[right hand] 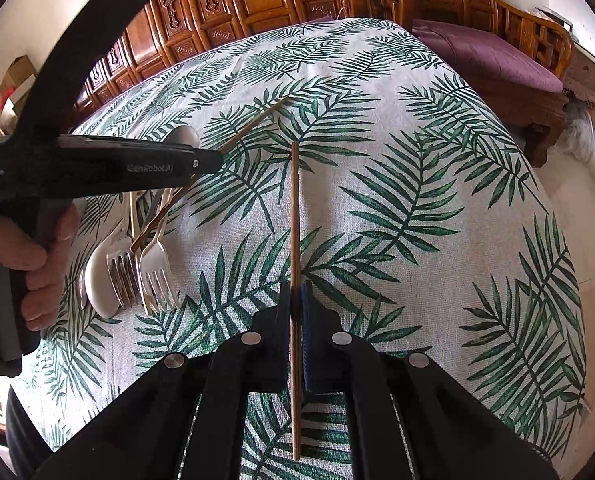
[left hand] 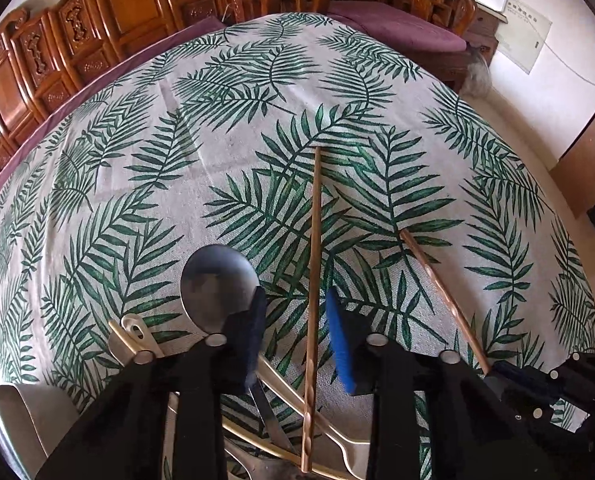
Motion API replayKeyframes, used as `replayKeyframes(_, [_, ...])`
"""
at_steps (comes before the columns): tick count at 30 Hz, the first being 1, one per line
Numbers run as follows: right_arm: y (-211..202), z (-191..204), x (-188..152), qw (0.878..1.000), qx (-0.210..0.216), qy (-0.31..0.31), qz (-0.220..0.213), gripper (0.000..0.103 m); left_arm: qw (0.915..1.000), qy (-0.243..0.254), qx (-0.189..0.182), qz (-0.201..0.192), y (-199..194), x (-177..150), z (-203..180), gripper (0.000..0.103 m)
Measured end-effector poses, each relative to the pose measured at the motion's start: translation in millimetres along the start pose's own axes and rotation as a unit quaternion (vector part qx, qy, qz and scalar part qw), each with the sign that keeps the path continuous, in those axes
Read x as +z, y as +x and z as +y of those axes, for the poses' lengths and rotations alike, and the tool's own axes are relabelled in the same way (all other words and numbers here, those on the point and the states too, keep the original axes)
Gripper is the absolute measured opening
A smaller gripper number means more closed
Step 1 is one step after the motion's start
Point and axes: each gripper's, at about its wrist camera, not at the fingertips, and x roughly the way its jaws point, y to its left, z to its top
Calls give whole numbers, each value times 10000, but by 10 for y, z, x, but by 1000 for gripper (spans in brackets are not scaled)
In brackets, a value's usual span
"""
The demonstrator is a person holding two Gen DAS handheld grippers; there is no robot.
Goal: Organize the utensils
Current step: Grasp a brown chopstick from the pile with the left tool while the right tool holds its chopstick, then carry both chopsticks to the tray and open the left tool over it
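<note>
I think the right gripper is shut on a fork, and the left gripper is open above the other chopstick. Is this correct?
Not quite: the right gripper is shut on a chopstick, not a fork, as the right wrist view shows. The forks lie in the pile on the tablecloth. The left gripper is indeed open above the other chopstick.

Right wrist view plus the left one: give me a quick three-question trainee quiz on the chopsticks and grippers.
1. True or false: the right gripper is shut on a chopstick.
2. The other chopstick lies: A) between the fingers of the open left gripper; B) on the sofa; C) in a cup.
3. Fill in: the forks lie on a ___-print tablecloth.
Key: 1 true; 2 A; 3 leaf.
</note>
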Motion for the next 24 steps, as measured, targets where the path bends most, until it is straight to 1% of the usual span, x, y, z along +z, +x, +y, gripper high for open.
replayKeyframes(1, [0, 5, 0, 10000, -10, -8, -1, 6, 10000, -14, -41, 20, 7, -6, 4, 10])
replayKeyframes(2, [-1, 4, 1, 10000, -20, -14, -2, 6, 10000, -15, -71, 21, 4, -17, 6, 6])
replayKeyframes(3, [-1, 7, 4, 10000, -32, -23, -2, 6, 10000, 7, -60, 2, -9, -29, 3, 5])
replayKeyframes(7, [-1, 32, 2, 9999, -94, -51, -3, 6, 9999, 18, -56, -136, -122, -61, 3, 5])
replayKeyframes(9, [-2, 29, 0, 10000, -92, -27, 8, 6, 9997, 6, -130, -192, -198, -77, 1, 5])
replayKeyframes(14, [-34, 47, 6, 10000, -70, -38, -5, 6, 9990, 63, -199, -385, -472, -160, 0, 5])
replayKeyframes(20, [-210, 192, 95, 9997, 12, -162, -197, 6, 9981, 47, -243, -560, -799, -339, 122, 5])
replayKeyframes(24, [-310, 300, 158, 9992, 36, -276, -293, 6, 9975, 4, -207, -669, -998, -451, 254, 5])
